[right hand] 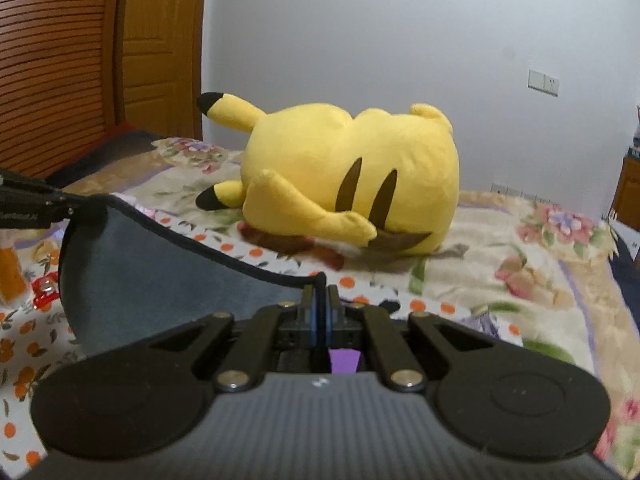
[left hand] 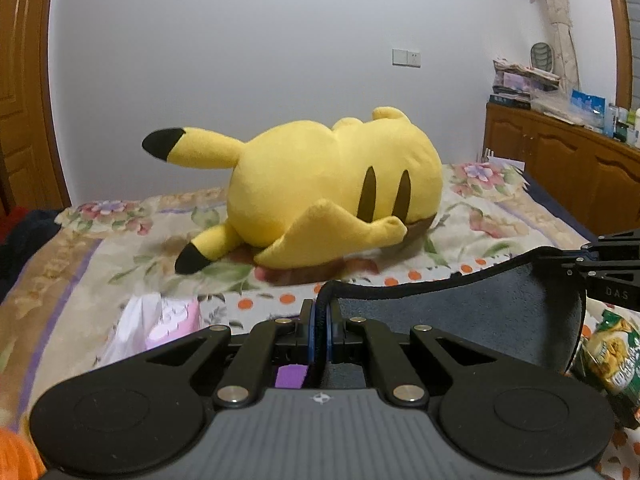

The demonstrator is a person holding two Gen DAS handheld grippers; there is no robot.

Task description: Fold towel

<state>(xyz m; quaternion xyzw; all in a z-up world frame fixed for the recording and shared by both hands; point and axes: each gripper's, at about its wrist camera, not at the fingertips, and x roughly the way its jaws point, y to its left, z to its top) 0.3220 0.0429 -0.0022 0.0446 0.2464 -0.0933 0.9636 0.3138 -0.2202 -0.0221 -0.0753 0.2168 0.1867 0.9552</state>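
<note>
Basically mid-fold: both grippers, left (left hand: 319,316) and right (right hand: 319,300), fingers clamped on towel (left hand: 460,320) corners, lifted off bed (left hand: 120,248); laying over and flattening left.

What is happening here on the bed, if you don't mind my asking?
A person is folding a grey towel with two handheld tools. The left tool and the right tool are each shut on a corner of its dark edge, holding that edge lifted above the floral bedspread so the towel sags between them. The fold is not yet laid down. A yellow plush lies on the bed behind the towel, untouched.
</note>
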